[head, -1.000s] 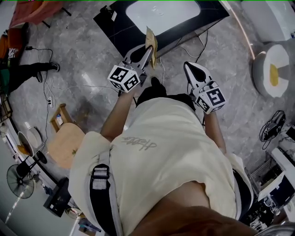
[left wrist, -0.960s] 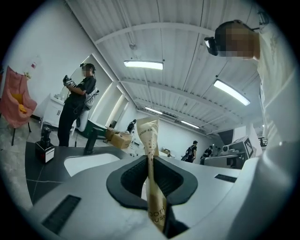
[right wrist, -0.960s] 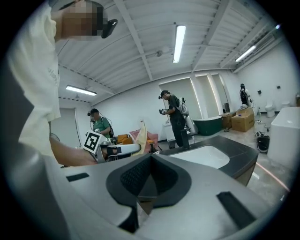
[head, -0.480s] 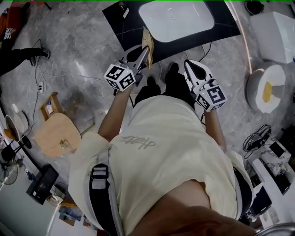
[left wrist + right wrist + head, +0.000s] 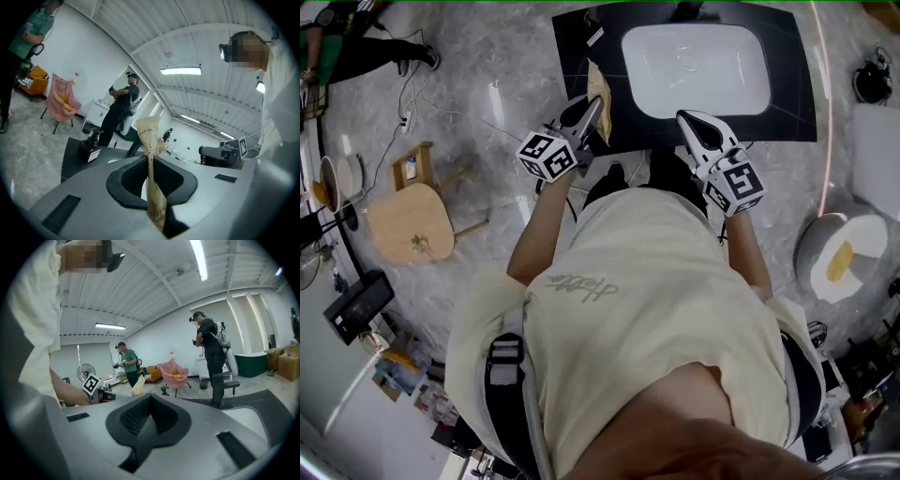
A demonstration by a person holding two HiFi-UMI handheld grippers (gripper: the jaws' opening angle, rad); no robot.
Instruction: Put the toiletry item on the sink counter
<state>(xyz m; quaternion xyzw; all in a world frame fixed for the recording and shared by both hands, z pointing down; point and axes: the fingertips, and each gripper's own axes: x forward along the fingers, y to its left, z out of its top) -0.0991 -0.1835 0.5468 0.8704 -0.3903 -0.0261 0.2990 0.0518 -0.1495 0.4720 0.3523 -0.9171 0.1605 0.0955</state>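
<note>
A tan paper toiletry packet (image 5: 598, 89) with printed lettering stands upright between the jaws of my left gripper (image 5: 596, 105), which is shut on it. In the left gripper view the packet (image 5: 150, 140) rises out of the closed jaws, in front of the counter (image 5: 74, 149). The black sink counter (image 5: 581, 47) with its white basin (image 5: 696, 67) lies just ahead of both grippers. My right gripper (image 5: 686, 119) is at the counter's front edge, level with the basin; its jaws (image 5: 149, 404) meet with nothing between them. The packet (image 5: 138, 385) also shows at the left of the right gripper view.
A black faucet (image 5: 229, 389) stands on the counter's far side. A wooden stool (image 5: 408, 220) is on the marble floor to the left, cables trail near it, and a round white object (image 5: 844, 258) sits to the right. Other people stand in the room, near a pink chair (image 5: 174, 373).
The person has stepped up to the sink, so the counter and basin now lie straight ahead of both grippers. Both grippers keep their pose, and the packet stays held.
</note>
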